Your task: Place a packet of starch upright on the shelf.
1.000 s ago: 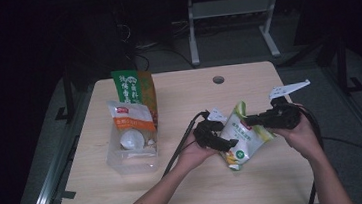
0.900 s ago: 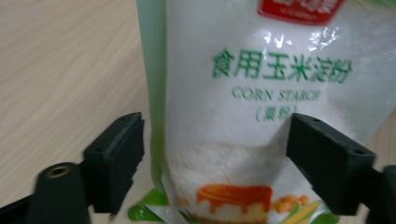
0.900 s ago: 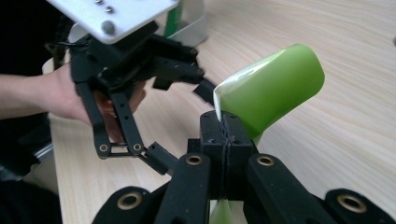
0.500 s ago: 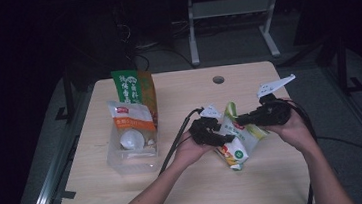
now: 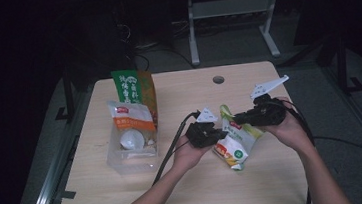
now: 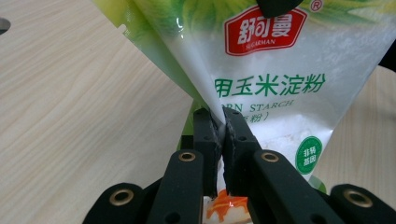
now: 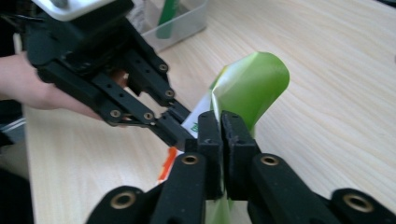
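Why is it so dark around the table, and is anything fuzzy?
High view: only the table is lit, the room behind is nearly black. Left gripper view: the starch bag is bright and its print sharp. Right gripper view: the clear bin behind looks soft.

Black tool (image 6: 219, 128) jaws with brass-ringed screw holes.
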